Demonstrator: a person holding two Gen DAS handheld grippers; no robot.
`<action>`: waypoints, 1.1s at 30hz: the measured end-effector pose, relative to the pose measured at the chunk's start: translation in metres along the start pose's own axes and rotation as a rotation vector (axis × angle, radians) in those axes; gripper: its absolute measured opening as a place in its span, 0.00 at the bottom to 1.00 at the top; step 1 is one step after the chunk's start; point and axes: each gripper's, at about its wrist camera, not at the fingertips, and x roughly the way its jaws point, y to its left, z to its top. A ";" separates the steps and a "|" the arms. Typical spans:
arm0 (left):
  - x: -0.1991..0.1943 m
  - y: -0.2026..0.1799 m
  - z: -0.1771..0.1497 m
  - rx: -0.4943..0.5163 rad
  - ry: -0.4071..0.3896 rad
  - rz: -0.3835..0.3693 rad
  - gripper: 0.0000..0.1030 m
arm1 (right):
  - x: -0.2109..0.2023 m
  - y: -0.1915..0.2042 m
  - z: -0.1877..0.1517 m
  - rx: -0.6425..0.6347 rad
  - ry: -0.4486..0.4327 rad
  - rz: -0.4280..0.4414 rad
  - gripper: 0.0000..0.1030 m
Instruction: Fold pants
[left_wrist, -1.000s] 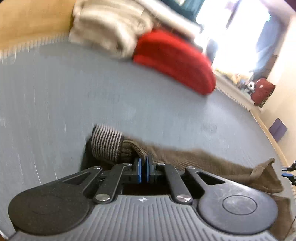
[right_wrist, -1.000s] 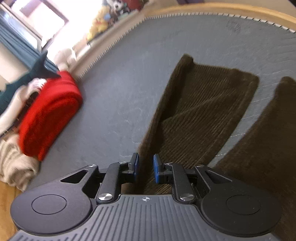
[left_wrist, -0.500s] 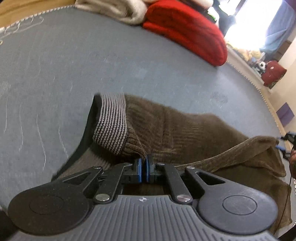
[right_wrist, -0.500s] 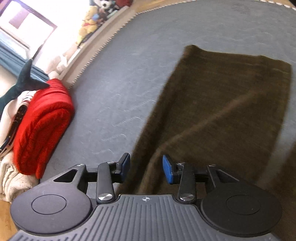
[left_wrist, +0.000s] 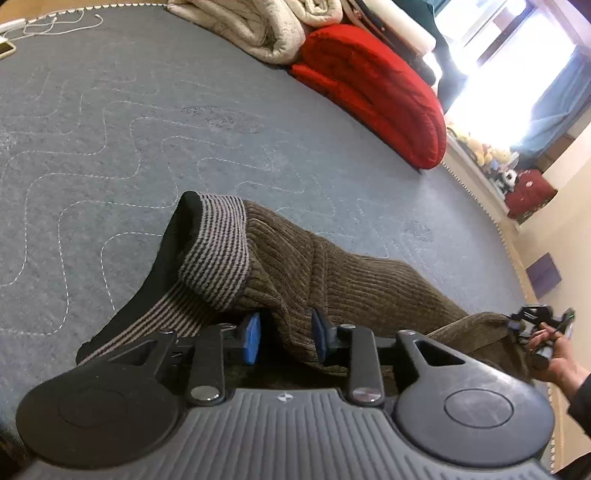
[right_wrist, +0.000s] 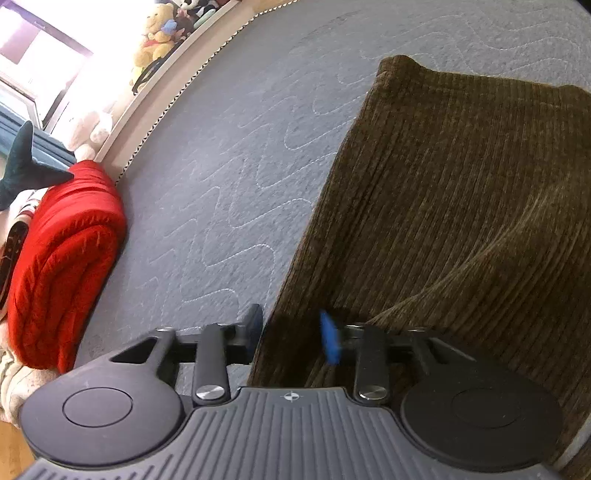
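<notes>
Two grippers work the brown corduroy pants (left_wrist: 332, 280): left gripper (left_wrist: 284, 338) opening off the waistband, right gripper (right_wrist: 291, 334) closing on the leg edge for folding.

a folded red blanket (left_wrist: 373, 92) lies beside a cream quilt (left_wrist: 258, 26) on the grey quilted mat (left_wrist: 110, 129); stuffed toys (right_wrist: 159, 33) line the sunlit window ledge, white cable (left_wrist: 55, 24) at the mat's edge.
</notes>
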 end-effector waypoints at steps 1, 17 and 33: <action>0.004 -0.002 0.000 0.008 0.000 0.011 0.33 | -0.001 -0.001 0.001 0.004 0.001 -0.003 0.08; -0.038 -0.015 0.004 0.064 -0.104 0.083 0.05 | -0.219 -0.037 -0.013 -0.127 -0.133 0.013 0.07; -0.082 -0.038 -0.002 0.198 -0.042 0.412 0.44 | -0.283 -0.205 -0.074 0.059 -0.087 -0.199 0.24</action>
